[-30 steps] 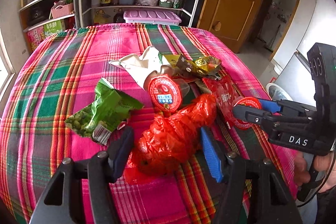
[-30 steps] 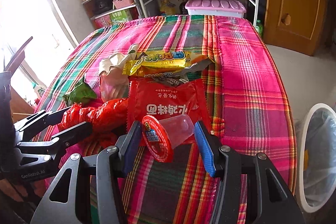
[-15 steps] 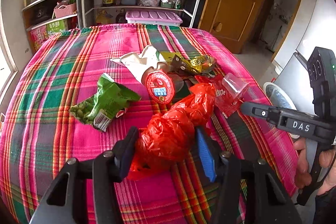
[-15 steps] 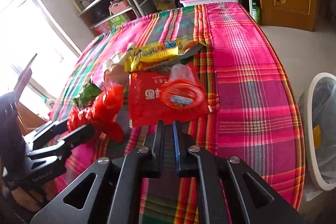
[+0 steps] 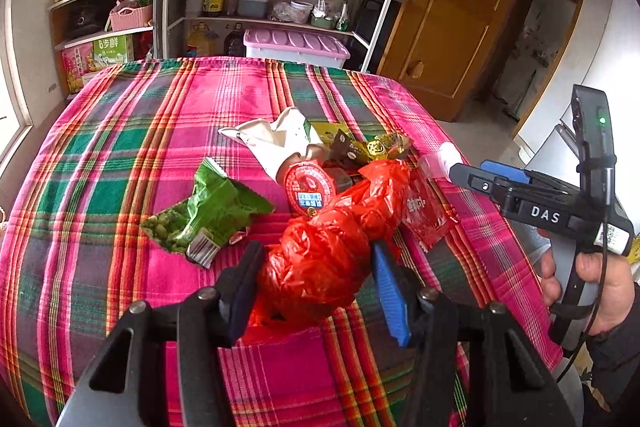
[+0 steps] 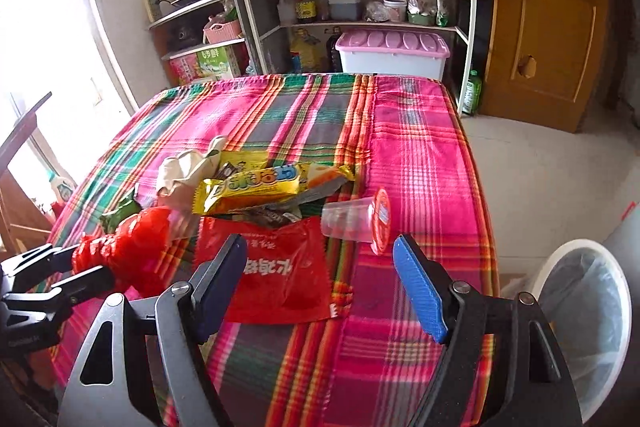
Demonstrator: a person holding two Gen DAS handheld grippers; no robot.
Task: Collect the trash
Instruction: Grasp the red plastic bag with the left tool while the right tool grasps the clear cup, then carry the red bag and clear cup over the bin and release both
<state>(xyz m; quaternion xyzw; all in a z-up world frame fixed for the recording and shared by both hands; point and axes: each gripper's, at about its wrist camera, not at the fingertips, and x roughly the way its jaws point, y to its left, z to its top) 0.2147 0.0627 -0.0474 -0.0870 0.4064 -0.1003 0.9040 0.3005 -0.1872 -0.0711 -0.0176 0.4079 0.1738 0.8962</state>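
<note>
A table under a pink, green and orange plaid cloth (image 6: 420, 155) is filling both views, and the trash is lying in a loose heap near its middle. Off the table's right edge, down on the floor, a white bin with a clear liner (image 6: 584, 323) is standing open.

The biggest piece of trash is the crumpled red plastic bag (image 5: 332, 243) — the left gripper (image 5: 316, 291) is pinching its near end, both pads pressing into the plastic, while the rest of the bag is trailing away toward the heap. To its left a green snack bag (image 5: 208, 211) is lying apart on the cloth. A flat red packet (image 6: 276, 271) is lying near the right gripper, and just beyond it a yellow wrapper (image 6: 256, 183) is resting over a white crumpled wrapper (image 6: 184, 171) and some darker foil.

A clear plastic cup with a red lid (image 6: 356, 219) is lying on its side to the right of the heap, its lid facing right. The right gripper (image 6: 320, 291) is hovering over the near edge of the red packet, its jaws opening wide — nothing is gripped between them. A hand (image 5: 592, 287) is gripping its handle at the right.
</note>
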